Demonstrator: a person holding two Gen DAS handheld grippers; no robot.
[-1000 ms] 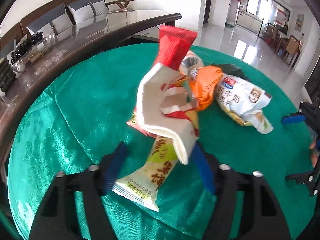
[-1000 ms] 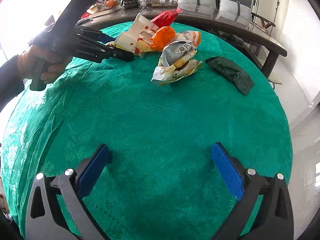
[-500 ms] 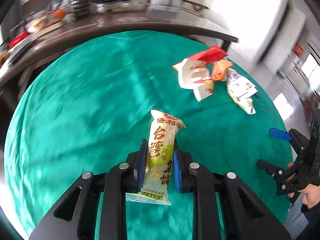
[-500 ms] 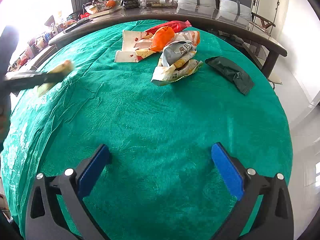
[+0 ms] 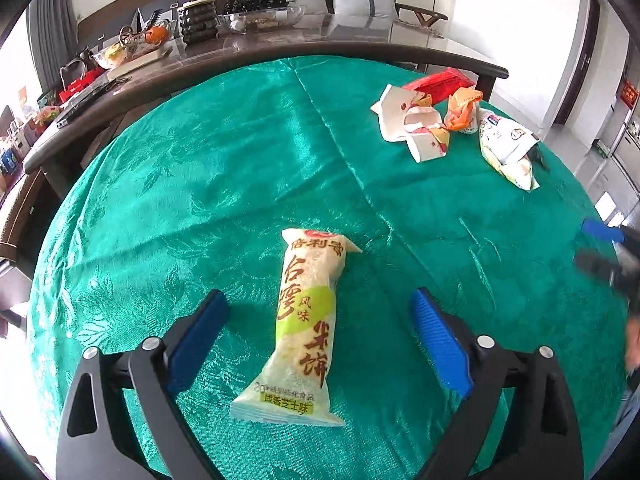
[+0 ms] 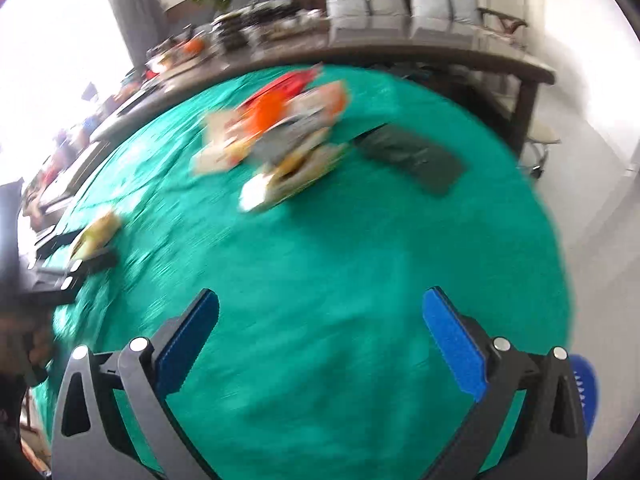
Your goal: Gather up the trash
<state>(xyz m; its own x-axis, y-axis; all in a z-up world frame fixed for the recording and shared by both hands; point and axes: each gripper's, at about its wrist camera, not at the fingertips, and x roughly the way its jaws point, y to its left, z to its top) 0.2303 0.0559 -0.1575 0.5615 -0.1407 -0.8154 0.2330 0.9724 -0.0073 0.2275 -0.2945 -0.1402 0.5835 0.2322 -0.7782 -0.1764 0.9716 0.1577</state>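
Note:
A yellow-white rice cracker packet [image 5: 306, 328] lies flat on the green tablecloth [image 5: 224, 176], between the wide-apart fingers of my left gripper [image 5: 318, 320]. The jaws are opening and the pads do not touch the packet. A heap of wrappers sits at the far right: a white and red paper box [image 5: 412, 128], a red wrapper [image 5: 440, 82], an orange wrapper [image 5: 460, 108] and a white snack bag [image 5: 508, 148]. My right gripper [image 6: 320, 320] stands open over bare cloth; its view is blurred and shows the heap [image 6: 280, 140] and the packet [image 6: 94, 234] by the left gripper [image 6: 76, 264].
A dark green pouch [image 6: 412, 156] lies right of the heap. A long dark table [image 5: 280, 52] with a plant, fruit and bowls curves behind the round table. A blue object [image 6: 582, 384] shows beyond the cloth's right edge.
The left gripper carried the packet away from the heap, then let go of it; its jaws now stand wide and the packet lies on the cloth. The right gripper has begun moving, blurring its view.

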